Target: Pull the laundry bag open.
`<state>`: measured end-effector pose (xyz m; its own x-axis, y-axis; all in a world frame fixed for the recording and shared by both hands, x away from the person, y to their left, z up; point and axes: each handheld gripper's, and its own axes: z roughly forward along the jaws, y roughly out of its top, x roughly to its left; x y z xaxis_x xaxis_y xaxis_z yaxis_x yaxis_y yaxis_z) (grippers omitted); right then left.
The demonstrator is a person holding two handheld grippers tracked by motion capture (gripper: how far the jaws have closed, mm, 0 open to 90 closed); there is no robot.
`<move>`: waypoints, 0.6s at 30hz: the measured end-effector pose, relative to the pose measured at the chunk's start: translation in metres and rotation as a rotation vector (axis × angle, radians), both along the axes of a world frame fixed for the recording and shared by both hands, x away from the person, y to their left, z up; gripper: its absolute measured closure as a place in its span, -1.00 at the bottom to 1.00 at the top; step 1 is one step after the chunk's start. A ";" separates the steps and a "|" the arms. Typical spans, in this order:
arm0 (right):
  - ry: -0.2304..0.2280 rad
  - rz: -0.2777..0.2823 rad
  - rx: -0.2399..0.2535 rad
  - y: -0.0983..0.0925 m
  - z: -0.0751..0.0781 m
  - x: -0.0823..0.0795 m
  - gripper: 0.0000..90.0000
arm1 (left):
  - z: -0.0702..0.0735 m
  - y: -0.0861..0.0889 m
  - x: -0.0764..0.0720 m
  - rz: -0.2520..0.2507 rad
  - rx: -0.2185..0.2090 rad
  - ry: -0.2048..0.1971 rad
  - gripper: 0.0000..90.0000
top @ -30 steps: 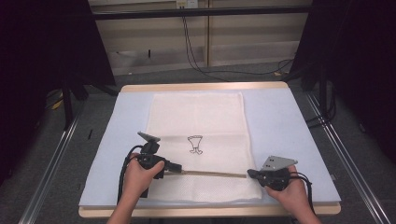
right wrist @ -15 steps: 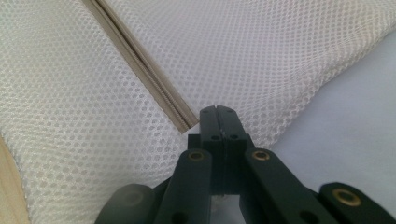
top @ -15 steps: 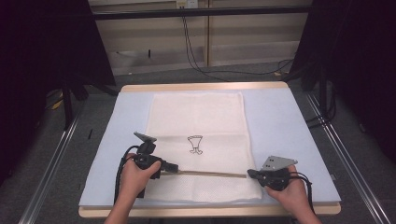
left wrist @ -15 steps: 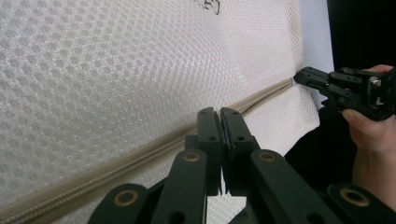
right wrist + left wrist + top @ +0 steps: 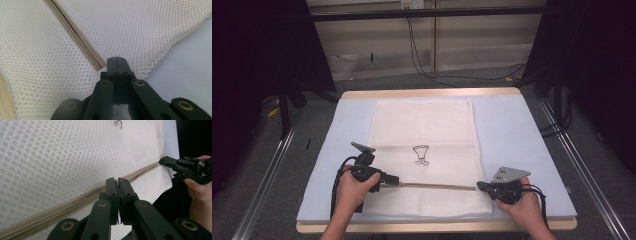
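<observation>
Two grippers sit at the near end of a white mesh bag [image 5: 424,150] that lies flat down the middle of a pale blue mat [image 5: 512,130] on the table [image 5: 432,93]. The bag is a long rectangle of honeycomb netting, cream-white, with a small black line drawing [image 5: 421,154] printed near its centre and a beige zipper [image 5: 432,186] running left to right across its near part. In the left gripper view the zipper tape is a taut, slightly raised ridge that slopes across the mesh [image 5: 62,170]. The left gripper [image 5: 396,181] has its jaws pressed together at the left stretch of the zipper, right on the tape; whether they pinch the pull or only the fabric I cannot tell. The right gripper [image 5: 480,186] meets the zipper's right end at the bag's right edge, its jaws also squeezed together, and in the right gripper view their tips lie against the mesh [image 5: 155,37] just beside the end of the zipper [image 5: 98,65]. Both of the person's hands rest low over the near edge of the mat.
</observation>
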<state>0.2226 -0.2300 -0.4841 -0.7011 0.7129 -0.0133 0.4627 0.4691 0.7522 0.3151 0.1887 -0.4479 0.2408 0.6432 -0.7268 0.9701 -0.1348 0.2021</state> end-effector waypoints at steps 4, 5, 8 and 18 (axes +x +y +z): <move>-0.002 0.002 -0.001 0.000 0.000 0.000 1.00 | 0.000 0.003 0.000 -0.001 -0.006 0.000 0.95; -0.002 0.002 -0.002 0.000 0.000 0.000 1.00 | 0.001 0.003 0.000 -0.001 -0.006 0.001 0.95; 0.000 0.005 0.001 0.000 0.000 0.001 1.00 | 0.001 0.007 0.000 0.007 0.006 -0.015 0.95; 0.008 0.005 0.009 -0.001 0.000 0.001 1.00 | 0.002 0.020 -0.003 0.006 -0.004 -0.009 0.95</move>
